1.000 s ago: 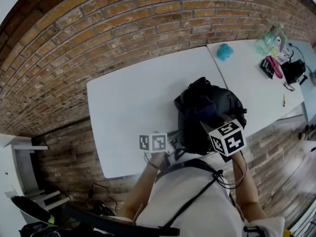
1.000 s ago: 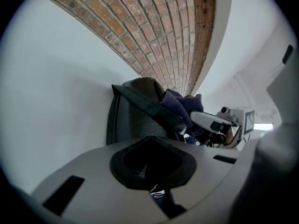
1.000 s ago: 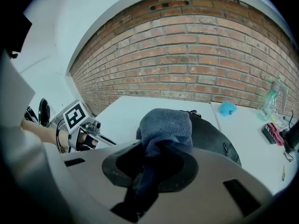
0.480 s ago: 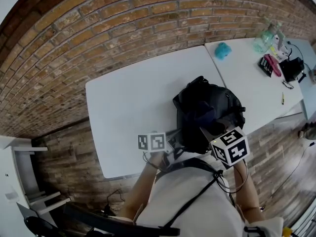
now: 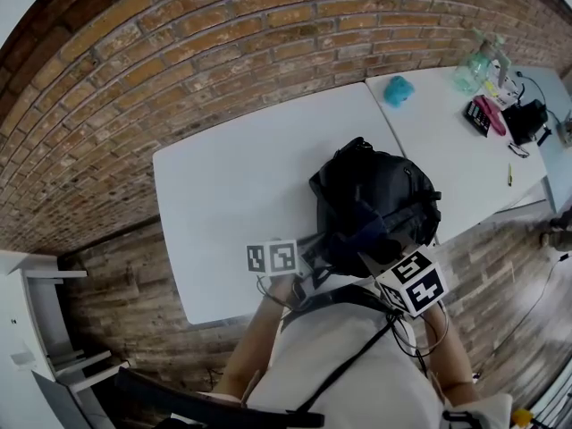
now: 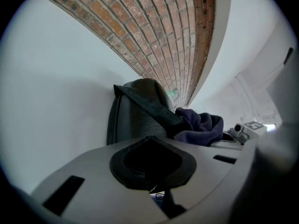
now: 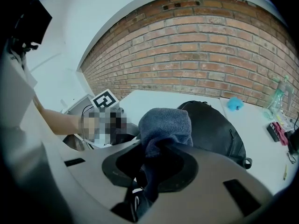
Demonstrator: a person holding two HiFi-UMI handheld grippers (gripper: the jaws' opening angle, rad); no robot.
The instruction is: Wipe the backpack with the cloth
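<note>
Head view with both gripper views. A curved brick wall [image 5: 223, 52] backs two white tables set end to end; a wooden floor [image 5: 116, 311] lies below them. The nearer table [image 5: 223, 186] carries a black backpack [image 5: 375, 190] lying flat at its right-hand end, close to the seam with the second table [image 5: 447, 150]. The person, in a white shirt [image 5: 349, 365], stands at the table's near edge with both grippers at the backpack's near side.

The left gripper [image 5: 310, 254] meets the backpack's near left edge. In the left gripper view its jaws are drawn together on a fold of dark material there, with a backpack strap [image 6: 149, 108] running just beyond.

The right gripper [image 5: 382, 241] sits over the backpack's near right part. Its jaws are closed on a dark blue cloth [image 7: 166, 125], which bunches above them and trails down between them. In the head view the cloth rests against the backpack's top surface.

On the second table, well apart from the backpack: a turquoise object [image 5: 399, 90] near the wall, a clear bottle [image 5: 472, 65], and a group of black and pink items [image 5: 500, 114] at the far right end.
</note>
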